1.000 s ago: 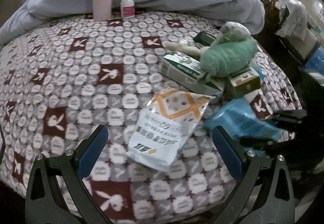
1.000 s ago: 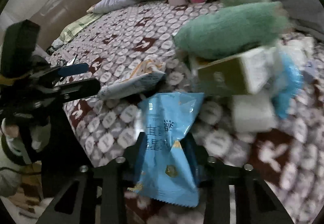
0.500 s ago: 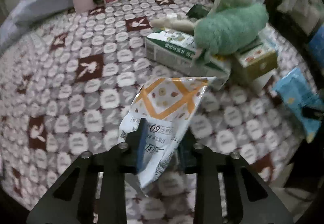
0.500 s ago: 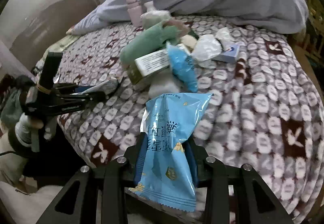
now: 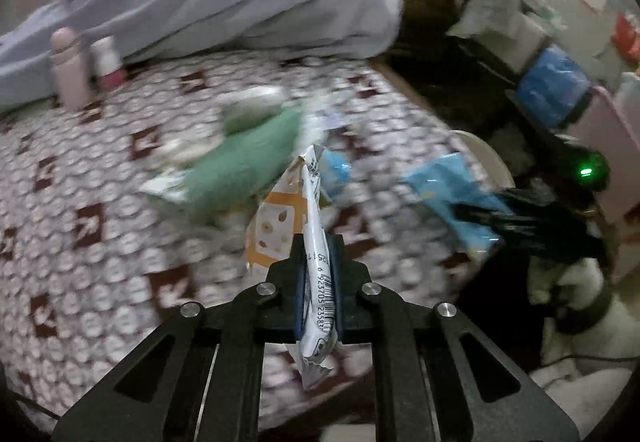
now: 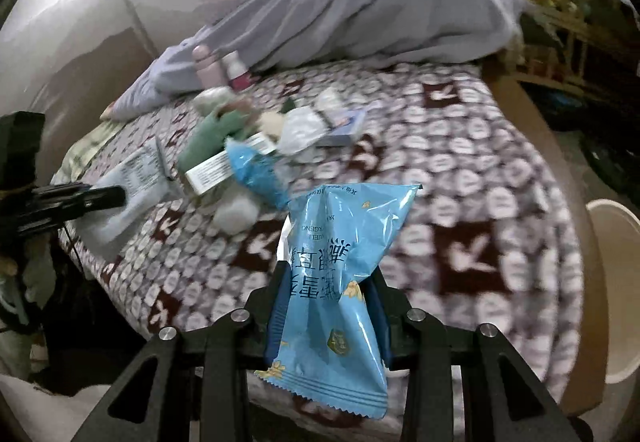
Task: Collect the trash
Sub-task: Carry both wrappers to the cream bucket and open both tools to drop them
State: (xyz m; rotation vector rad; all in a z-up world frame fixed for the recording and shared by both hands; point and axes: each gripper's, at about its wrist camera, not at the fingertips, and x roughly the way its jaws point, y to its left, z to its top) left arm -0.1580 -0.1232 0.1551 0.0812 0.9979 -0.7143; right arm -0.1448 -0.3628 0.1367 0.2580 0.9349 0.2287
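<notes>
Two wrappers are in my jaws, one per hand, both lifted clear of the bed (image 6: 460, 170). My left gripper (image 5: 316, 282) has its jaws pressed nearly together on the white-and-orange snack bag (image 5: 310, 226), gripped edge-on so that the flattened foil stands up between the pads, its barcoded end hanging out below; the thin grip suits an empty, limp packet; I judge it secure but liable to slide if swung. My right gripper (image 6: 326, 306) holds its jaws partly apart on the blue snack wrapper (image 6: 340, 274), which is bulkier, crumpled at the waist where the pads pinch it, its top fanning out ahead of the jaws. Both grippers point steeply downward over the bed's near edge. Ahead of my jaws lies the remaining heap: a green towel (image 5: 244, 166), small cartons (image 6: 224, 162), a light-blue packet (image 6: 256, 170) and crumpled white scraps (image 6: 300, 126); beyond them a pink flask (image 6: 206, 68) and a small bottle (image 6: 236, 72) stand upright against the grey duvet (image 6: 380, 2). Right of my right jaws, beside the bed, a pale bin (image 6: 612, 262) shows its rim; I judge it the likely destination for both wrappers; much trash is not yet collected.
</notes>
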